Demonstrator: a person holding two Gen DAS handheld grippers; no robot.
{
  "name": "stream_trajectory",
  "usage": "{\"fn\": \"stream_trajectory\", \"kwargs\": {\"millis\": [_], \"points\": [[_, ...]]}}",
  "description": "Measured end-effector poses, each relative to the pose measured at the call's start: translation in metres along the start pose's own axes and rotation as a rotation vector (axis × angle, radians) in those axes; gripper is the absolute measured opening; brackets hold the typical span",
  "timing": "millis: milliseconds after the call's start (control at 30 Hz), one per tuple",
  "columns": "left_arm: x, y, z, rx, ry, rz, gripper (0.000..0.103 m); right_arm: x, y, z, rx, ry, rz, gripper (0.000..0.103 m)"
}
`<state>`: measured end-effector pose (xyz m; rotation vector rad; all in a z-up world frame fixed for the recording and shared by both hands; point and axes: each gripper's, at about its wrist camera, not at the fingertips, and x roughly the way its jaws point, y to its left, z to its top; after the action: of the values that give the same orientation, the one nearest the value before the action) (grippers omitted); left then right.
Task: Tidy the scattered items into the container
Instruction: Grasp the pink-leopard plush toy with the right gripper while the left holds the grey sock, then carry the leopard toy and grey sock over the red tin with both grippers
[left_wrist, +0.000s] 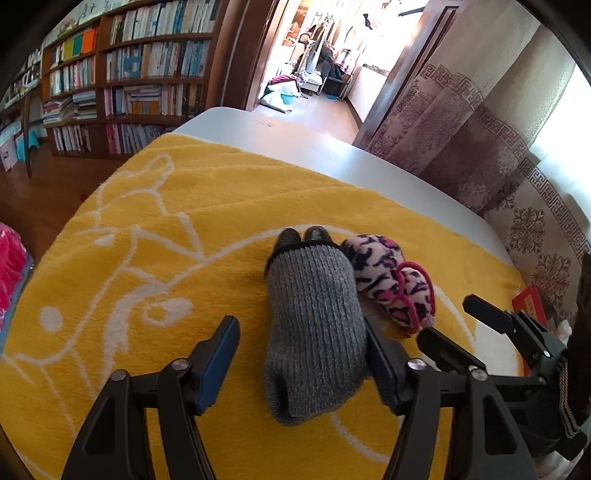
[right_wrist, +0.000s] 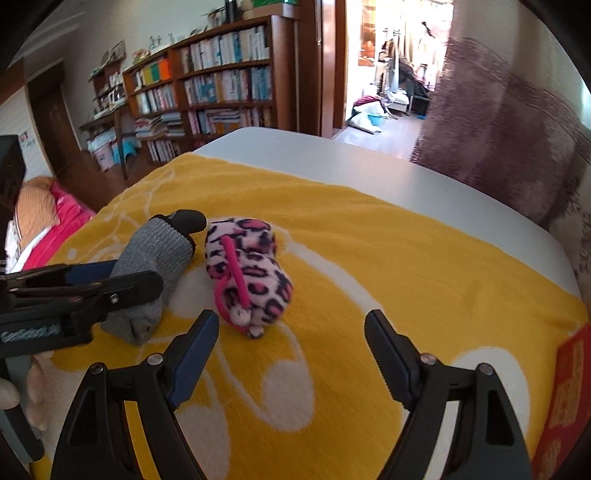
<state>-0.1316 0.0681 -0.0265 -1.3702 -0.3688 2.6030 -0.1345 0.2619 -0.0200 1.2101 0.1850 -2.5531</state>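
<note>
A grey knitted glove (left_wrist: 314, 325) with black fingertips lies on a yellow towel (left_wrist: 184, 240). My left gripper (left_wrist: 297, 332) straddles it, jaws open. The right finger (left_wrist: 380, 354) rests against the glove's edge and the left finger stands clear of it. Beside the grey glove lies a pink leopard-print plush mitten (left_wrist: 384, 273) with a pink loop. In the right wrist view my right gripper (right_wrist: 291, 321) is open and empty, just short of the mitten (right_wrist: 251, 273). The grey glove (right_wrist: 155, 258) and left gripper (right_wrist: 122, 277) show at the left. The right gripper (left_wrist: 454, 321) also shows in the left wrist view.
The towel (right_wrist: 406, 277) covers a white table (right_wrist: 332, 162) whose far edge stays bare. A red packet (right_wrist: 569, 387) lies at the right edge. Pink bedding (right_wrist: 62, 229) is at the left, a patterned curtain (left_wrist: 461, 147) at the right, bookshelves (left_wrist: 140, 85) behind.
</note>
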Motion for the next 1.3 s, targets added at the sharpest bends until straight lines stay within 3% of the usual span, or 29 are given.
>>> {"fn": "stream_trajectory", "kwargs": {"millis": [233, 300, 433, 633, 700, 800, 1300], "points": [[0.002, 0.011, 0.002, -0.022, 0.004, 0.002, 0.081, 0.030, 0.002, 0.017, -0.013, 0.035, 0.013, 0.084], [0.005, 0.009, 0.000, -0.018, 0.008, -0.014, 0.081, 0.035, 0.007, 0.018, -0.018, 0.046, 0.016, 0.077], [0.012, 0.001, 0.000, 0.011, -0.006, -0.021, 0.081, 0.034, 0.013, 0.014, -0.030, 0.054, -0.010, 0.036], [0.018, -0.014, -0.002, 0.060, -0.013, -0.004, 0.079, 0.013, 0.000, -0.003, 0.030, 0.031, -0.072, 0.036], [0.019, -0.018, -0.002, 0.064, 0.000, -0.044, 0.056, 0.003, -0.004, -0.009, 0.047, 0.022, -0.091, 0.036], [0.018, -0.026, -0.004, 0.088, 0.000, -0.044, 0.050, -0.015, -0.012, -0.018, 0.074, 0.005, -0.117, 0.036], [-0.022, -0.041, -0.010, 0.100, -0.068, -0.096, 0.048, -0.123, -0.045, -0.070, 0.231, -0.148, -0.216, 0.036]]}}
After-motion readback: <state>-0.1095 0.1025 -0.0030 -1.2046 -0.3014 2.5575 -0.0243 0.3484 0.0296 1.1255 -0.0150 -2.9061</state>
